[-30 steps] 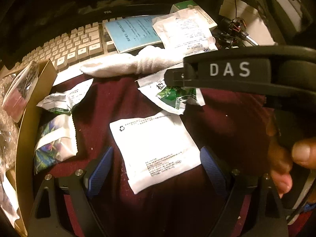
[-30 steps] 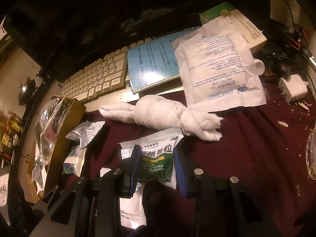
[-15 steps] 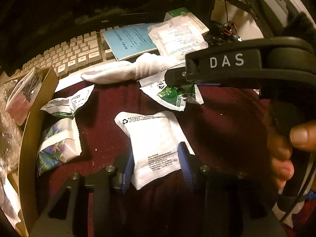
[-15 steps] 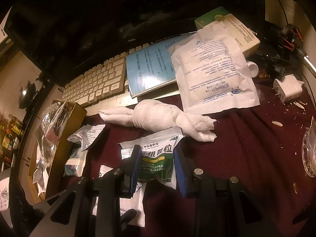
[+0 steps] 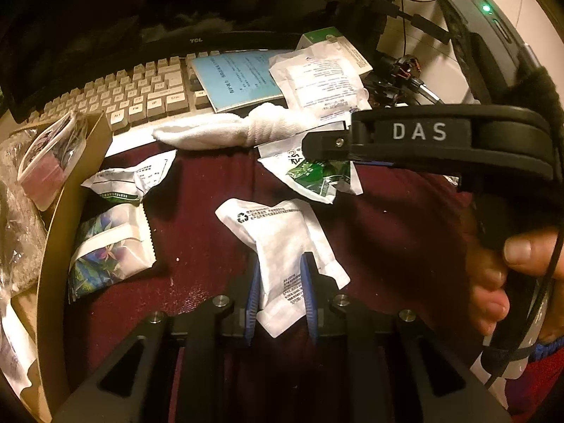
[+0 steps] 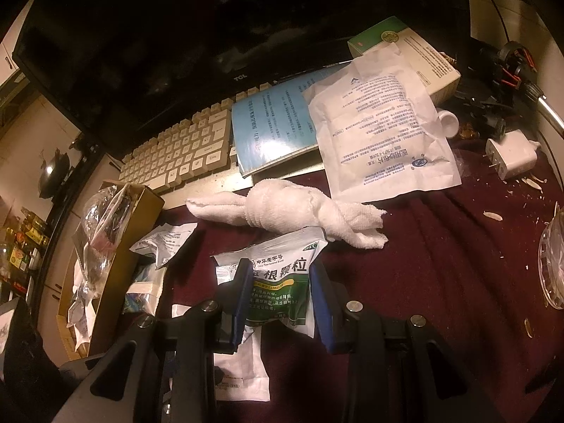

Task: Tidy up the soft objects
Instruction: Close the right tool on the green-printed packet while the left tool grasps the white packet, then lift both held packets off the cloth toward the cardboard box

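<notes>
On the dark red cloth (image 5: 204,232) lies a white pouch (image 5: 275,232) with a recycling mark. My left gripper (image 5: 280,275) has its blue pads pinching the pouch's near end, the jaws closing and the pouch crumpled between them. My right gripper (image 6: 280,275) is shut on a green-and-white granule packet (image 6: 278,282). In the left wrist view it appears as a black bar marked DAS (image 5: 419,132) over that packet (image 5: 317,176), with a hand (image 5: 511,264) on its handle. A rolled white towel (image 6: 282,208) lies just beyond.
A cardboard box (image 5: 60,211) with bagged items stands at the left, two small packets (image 5: 109,250) beside it. Behind are a keyboard (image 6: 183,151), blue booklet (image 6: 268,127), large white pouch (image 6: 380,130) and monitor. A white charger (image 6: 511,155) and glass dish (image 6: 553,264) sit right.
The left gripper's jaws came in from wide apart to pinching the white pouch, which has buckled. The right gripper has kept its hold on the green packet and barely moved.
</notes>
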The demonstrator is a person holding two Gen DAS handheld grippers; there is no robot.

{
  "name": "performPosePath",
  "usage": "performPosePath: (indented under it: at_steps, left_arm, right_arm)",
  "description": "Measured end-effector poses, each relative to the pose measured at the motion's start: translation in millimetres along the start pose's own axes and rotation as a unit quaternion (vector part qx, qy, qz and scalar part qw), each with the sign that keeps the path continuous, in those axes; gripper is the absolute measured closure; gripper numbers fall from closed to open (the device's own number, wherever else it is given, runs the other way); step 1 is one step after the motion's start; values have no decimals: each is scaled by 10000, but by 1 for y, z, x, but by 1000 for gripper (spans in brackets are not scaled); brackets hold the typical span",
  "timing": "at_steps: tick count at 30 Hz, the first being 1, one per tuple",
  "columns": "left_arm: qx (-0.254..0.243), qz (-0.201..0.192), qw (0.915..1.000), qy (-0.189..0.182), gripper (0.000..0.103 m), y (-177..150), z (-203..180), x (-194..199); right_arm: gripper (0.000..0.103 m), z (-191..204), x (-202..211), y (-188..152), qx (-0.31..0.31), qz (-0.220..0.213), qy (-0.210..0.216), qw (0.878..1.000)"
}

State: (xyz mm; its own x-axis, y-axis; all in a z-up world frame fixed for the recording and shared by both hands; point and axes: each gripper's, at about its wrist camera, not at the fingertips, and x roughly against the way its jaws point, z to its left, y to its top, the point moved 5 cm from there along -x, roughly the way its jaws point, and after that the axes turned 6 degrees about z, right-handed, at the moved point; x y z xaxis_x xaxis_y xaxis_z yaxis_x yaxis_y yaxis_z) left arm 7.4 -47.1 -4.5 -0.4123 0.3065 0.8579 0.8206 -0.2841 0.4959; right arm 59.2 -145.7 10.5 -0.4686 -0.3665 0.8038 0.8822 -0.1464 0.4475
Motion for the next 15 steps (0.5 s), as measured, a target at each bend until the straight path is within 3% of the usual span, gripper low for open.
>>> performPosePath:
  at_steps: [8,15]
  left_arm:
    - [-106,-185,9998,-11,90,2,-8,4]
    - [-155,-304,9993,-130,92,3,-12,18]
  right_arm:
    - [68,0,1,-1,-2,-7,13,10000]
    - [68,-1,4,0,-17,-41,41,10000]
